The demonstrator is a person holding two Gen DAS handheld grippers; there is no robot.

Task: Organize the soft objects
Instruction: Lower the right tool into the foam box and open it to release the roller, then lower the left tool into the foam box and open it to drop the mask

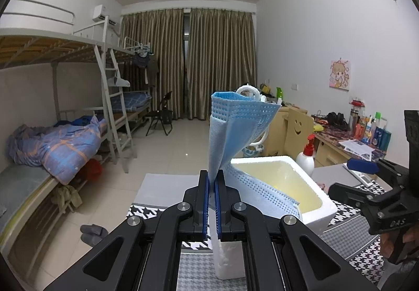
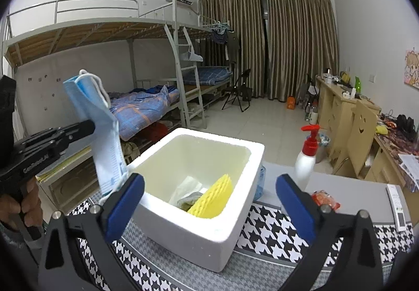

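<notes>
My left gripper (image 1: 211, 183) is shut on a blue face mask (image 1: 235, 120), held up in the air to the left of a white foam box (image 1: 311, 181). The mask (image 2: 104, 139) and left gripper (image 2: 78, 129) also show in the right wrist view, left of the foam box (image 2: 199, 220). Inside the box lie a yellow sponge (image 2: 214, 199) and some pale crumpled material (image 2: 188, 188). My right gripper (image 2: 209, 209) is open and empty, its fingers on either side of the box's near part. It also shows in the left wrist view (image 1: 366, 178) at the right.
A white pump bottle with a red top (image 2: 307, 157) stands behind the box on the right. An orange-red packet (image 2: 326, 199) and a remote control (image 2: 396, 207) lie on the houndstooth tablecloth (image 2: 272, 233). Bunk beds stand left, desks along the right wall.
</notes>
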